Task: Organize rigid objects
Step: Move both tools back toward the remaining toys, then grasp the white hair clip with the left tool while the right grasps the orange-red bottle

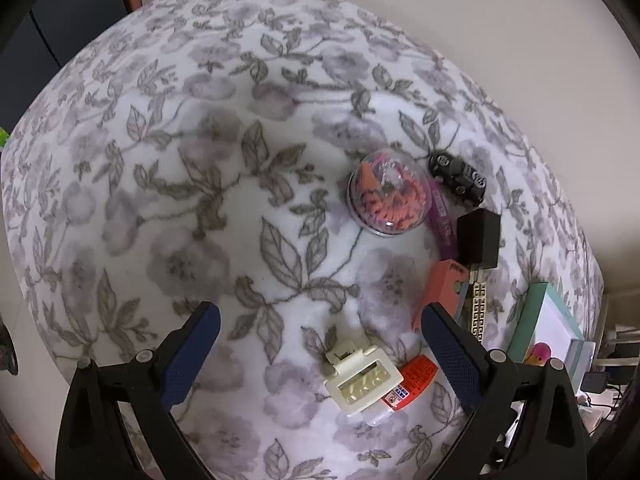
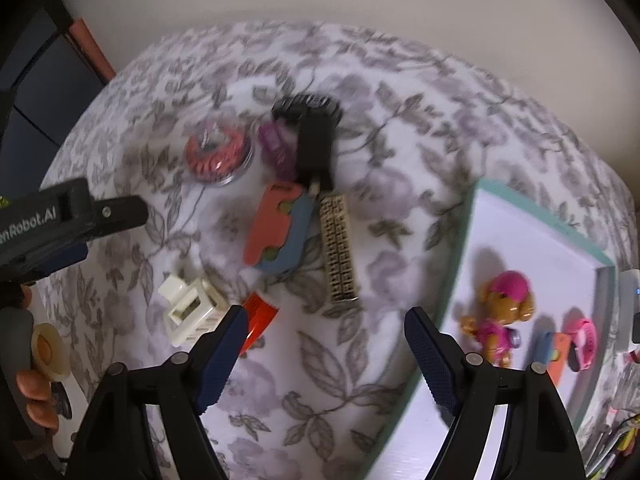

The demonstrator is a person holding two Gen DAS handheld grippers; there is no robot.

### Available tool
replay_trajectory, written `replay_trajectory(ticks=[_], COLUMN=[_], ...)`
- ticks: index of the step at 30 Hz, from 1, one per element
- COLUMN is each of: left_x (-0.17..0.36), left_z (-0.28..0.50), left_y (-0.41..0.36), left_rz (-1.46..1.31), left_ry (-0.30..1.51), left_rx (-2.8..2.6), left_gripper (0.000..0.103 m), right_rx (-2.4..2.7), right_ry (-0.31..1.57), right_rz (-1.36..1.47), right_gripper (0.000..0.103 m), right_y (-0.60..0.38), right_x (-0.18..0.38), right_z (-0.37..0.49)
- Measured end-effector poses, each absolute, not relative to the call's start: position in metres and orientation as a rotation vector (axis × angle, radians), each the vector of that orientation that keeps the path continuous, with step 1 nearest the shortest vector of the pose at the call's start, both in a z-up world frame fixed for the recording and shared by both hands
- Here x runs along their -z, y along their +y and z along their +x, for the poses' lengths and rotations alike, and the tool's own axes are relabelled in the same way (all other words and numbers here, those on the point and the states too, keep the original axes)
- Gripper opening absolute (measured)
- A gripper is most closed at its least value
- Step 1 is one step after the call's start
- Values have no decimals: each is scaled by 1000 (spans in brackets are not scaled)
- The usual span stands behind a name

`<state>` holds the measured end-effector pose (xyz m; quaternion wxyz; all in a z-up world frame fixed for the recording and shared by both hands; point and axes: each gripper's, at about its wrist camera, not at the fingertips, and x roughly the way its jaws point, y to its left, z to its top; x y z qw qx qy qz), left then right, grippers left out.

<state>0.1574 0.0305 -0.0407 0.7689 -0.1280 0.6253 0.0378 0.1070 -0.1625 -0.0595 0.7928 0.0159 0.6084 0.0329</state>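
Rigid objects are seen scattered on a floral-print cloth (image 1: 168, 208) covering the tabletop.

Left wrist view: the left hand-held gripper (image 1: 320, 360) is held pointing steeply down over the cloth, its blue-padded jaws spread wide with nothing gripped. A cream plastic clip (image 1: 362, 378) lies between the jaws, nearer the right-hand finger, untouched by either pad. A red-labelled packet (image 1: 412, 382) is tucked partly under the clip. Further off, a clear dome with orange and black pieces inside (image 1: 386, 196) is noted, with a purple strip (image 1: 442, 216) just beside it. A black toy car (image 1: 458, 178) sits beyond the strip. A black block (image 1: 478, 238) stands near a coral-coloured piece (image 1: 442, 292) and a gold patterned bar (image 1: 478, 312). A teal-rimmed tray (image 1: 528, 320) is visible at the right edge.

Right wrist view (some motion blur): the right hand-held gripper (image 2: 324, 348) is likewise aimed downward, jaws apart and empty, over bare cloth between the packet (image 2: 258, 320) and the tray (image 2: 452, 280). The clip (image 2: 190, 308) lies left of the left-hand finger. The coral piece (image 2: 270, 226) is seen lying on a blue piece (image 2: 294, 240), with the gold bar (image 2: 340, 248) just beside them. In the tray, a toy dog figure with a pink cap (image 2: 500, 312) and a pink band (image 2: 584, 342) are recorded. The other hand-held gripper's black body (image 2: 72, 216) enters from the left edge.
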Motion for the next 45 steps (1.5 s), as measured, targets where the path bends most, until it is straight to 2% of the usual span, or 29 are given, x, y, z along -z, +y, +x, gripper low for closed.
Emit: replay_trajectory(ticks=[17, 32, 40, 45], left_x=[56, 66, 67, 72], left_z=[156, 163, 161, 161], left_y=[47, 42, 37, 27], left_rz=[-351, -363, -364, -346], left_ry=[1411, 1450, 1464, 1494], left_rx=[-151, -132, -101, -74], left_gripper=[100, 100, 100, 100], right_rx=[-102, -103, -84, -101], right_ry=[1409, 1428, 1441, 1449], right_rz=[-31, -55, -95, -63], right_gripper=[83, 83, 74, 57], right_y=[-118, -106, -115, -132], right_x=[112, 128, 127, 128], right_z=[110, 109, 110, 108])
